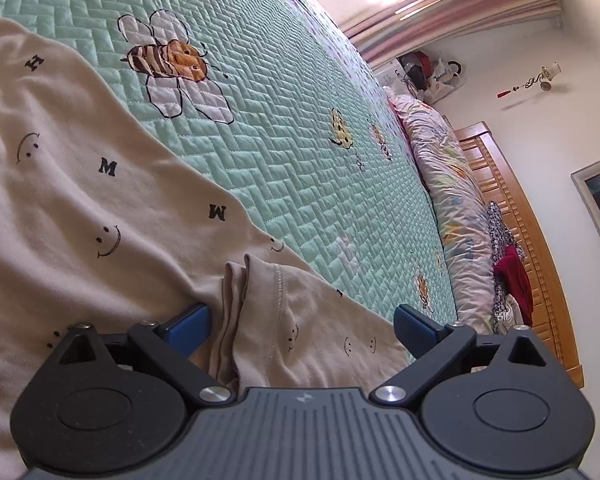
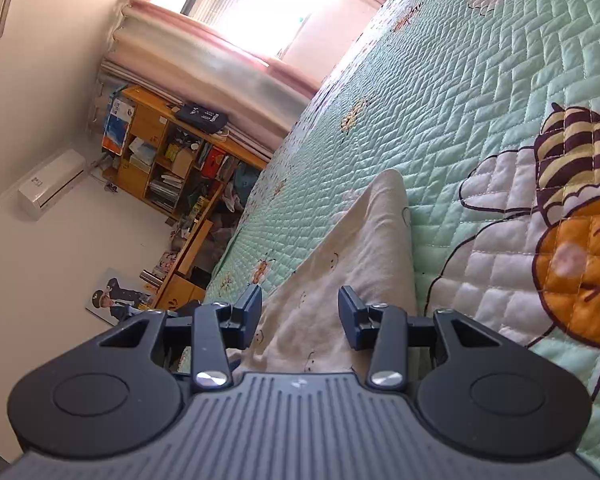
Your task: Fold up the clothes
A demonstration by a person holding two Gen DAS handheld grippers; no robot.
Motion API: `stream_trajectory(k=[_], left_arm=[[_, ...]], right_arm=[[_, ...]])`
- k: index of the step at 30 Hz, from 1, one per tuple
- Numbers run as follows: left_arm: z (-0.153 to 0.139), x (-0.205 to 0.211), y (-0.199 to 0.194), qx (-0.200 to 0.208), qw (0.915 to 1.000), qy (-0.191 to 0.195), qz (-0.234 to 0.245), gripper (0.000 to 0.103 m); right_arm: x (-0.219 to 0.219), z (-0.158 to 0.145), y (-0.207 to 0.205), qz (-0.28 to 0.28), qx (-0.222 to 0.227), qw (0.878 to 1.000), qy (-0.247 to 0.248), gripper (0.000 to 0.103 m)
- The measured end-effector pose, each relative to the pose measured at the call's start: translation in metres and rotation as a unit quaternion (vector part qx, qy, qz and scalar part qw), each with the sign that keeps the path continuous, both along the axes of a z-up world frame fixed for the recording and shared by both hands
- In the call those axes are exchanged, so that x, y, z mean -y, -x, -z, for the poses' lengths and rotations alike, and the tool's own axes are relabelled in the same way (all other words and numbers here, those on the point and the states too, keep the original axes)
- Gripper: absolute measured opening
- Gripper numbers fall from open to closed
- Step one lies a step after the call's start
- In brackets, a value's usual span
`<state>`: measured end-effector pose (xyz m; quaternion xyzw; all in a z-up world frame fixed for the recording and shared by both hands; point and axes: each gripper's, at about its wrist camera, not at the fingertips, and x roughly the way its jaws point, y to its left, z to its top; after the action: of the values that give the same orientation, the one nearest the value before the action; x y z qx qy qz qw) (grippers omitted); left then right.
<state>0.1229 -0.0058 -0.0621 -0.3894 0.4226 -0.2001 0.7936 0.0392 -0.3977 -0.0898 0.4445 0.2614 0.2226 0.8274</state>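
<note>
While both pairs of tongs stand released over the bed, neither is clamping any cloth. The left tongs [image 1: 302, 322] gape wide, with a bunched fold of the cream garment [image 1: 80, 208] lying between the blue pads, close to one pad; no squeeze shows. The right tongs [image 2: 300, 316] stand about half open, straddling a narrow stretch of the same cream cloth that runs away from them to a rounded end [image 2: 384, 200]; their pads do not press it.

Beyond the tongs, the garment lies on the green quilted bedspread [image 1: 300, 128], and the large bee and flower patch [image 1: 172, 64] sits just past the garment's long edge in the left wrist view. A rolled floral duvet [image 1: 448, 200] lies well beyond the bee, against the wooden headboard [image 1: 496, 184].

As a judgement, the garment is light, soft knit jersey: limp, not fragile, likely to drape and slide on itself, so it should be taken by a doubled edge or hem, such as the stitched band [image 1: 278, 304] between the left pads, not by a single loose layer.

Readable print on the cloth: scattered letters "H" and "M", the latter twice, among small smiley faces. No brand label can be read.
</note>
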Motion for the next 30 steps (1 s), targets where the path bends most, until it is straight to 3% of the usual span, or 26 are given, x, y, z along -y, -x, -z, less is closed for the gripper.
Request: stream_trajectory(k=[2,6,8,10,15,19,24,30], left_arm=[[0.000,0.001,0.002,0.001,1.0000,0.007,0.006,0.094],[0.003,0.006,0.002,-0.002,0.9999,-0.014,0.008,0.086],[0.003,0.006,0.003,-0.004,0.9998,-0.017,0.010,0.071],[0.004,0.004,0.002,-0.009,0.9998,-0.018,0.007,0.066],[-0.003,0.010,0.002,0.000,0.9971,-0.073,0.019,0.043],[-0.007,0.017,0.001,0.008,0.9913,-0.130,0.024,0.014],[-0.022,0.034,0.001,0.032,0.9766,-0.211,0.029,0.007],[-0.021,0.043,0.000,0.024,0.9707,-0.238,0.024,0.009]], right_arm=[[0.000,0.003,0.000,0.000,-0.003,1.000,-0.001,0.045],[0.002,0.006,0.000,-0.001,-0.005,1.000,-0.005,0.045],[0.002,0.007,0.000,-0.002,-0.004,1.000,-0.005,0.045],[0.002,0.008,0.001,-0.003,-0.003,1.000,-0.004,0.045],[0.003,0.009,0.003,-0.004,-0.001,1.000,0.007,0.045],[-0.002,0.006,0.004,-0.004,0.001,0.999,0.037,0.045],[-0.017,-0.002,0.007,-0.005,0.011,0.994,0.105,0.046],[-0.033,-0.012,0.011,-0.010,0.025,0.984,0.176,0.048]])
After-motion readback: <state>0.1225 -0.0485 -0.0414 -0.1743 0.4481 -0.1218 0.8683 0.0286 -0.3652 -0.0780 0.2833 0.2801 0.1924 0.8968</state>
